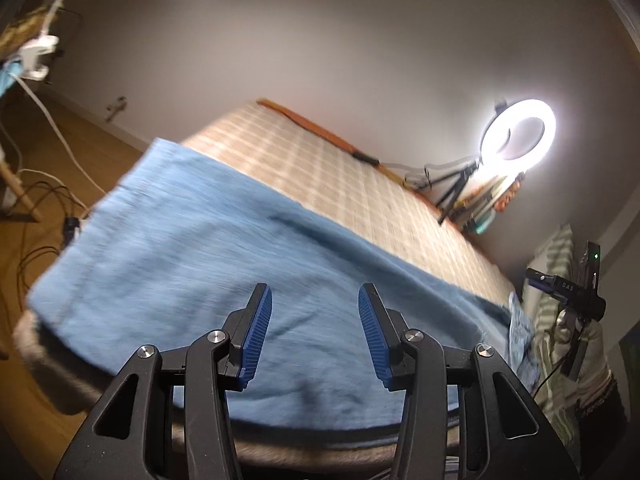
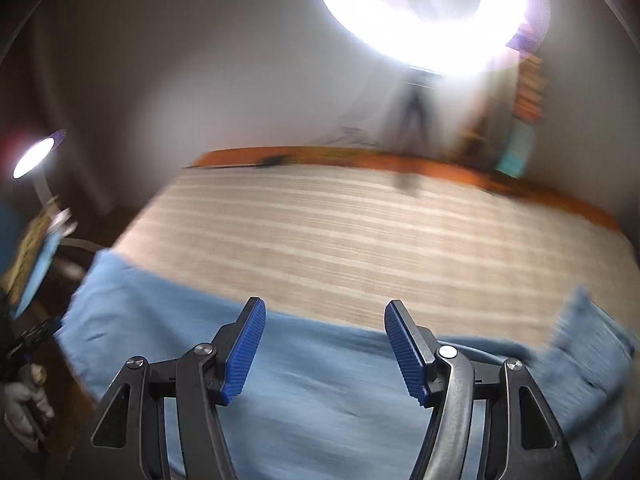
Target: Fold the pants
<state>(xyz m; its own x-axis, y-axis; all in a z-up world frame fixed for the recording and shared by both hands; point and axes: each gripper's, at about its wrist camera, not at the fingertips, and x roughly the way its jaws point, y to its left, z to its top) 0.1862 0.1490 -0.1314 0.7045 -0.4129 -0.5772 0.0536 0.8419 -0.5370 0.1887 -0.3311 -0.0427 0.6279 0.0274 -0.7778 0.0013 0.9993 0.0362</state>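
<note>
Room: grey walls, wooden floor [image 1: 100,152] at left with loose cables [image 1: 44,200].
Surface: bed [image 1: 320,168] under a beige checked cover, orange edging along its far side.
Far left: desk lamp [image 2: 34,158], lit, on a white stem.
Pants: blue pants [image 1: 208,248], folded flat along the near edge of the bed, one end reaching the bed's left corner; frayed denim end at right [image 2: 588,344].
Left gripper: left gripper [image 1: 315,316], over the pants, blue pads spread apart, nothing between them.
Right gripper: right gripper [image 2: 325,326], over the pants' far edge, pads spread wide, nothing held; view blurred.
Right background: ring light [image 1: 518,134], lit, on a small tripod at the bed's far corner; books beside it.
Far right: striped cloth [image 1: 560,248].
</note>
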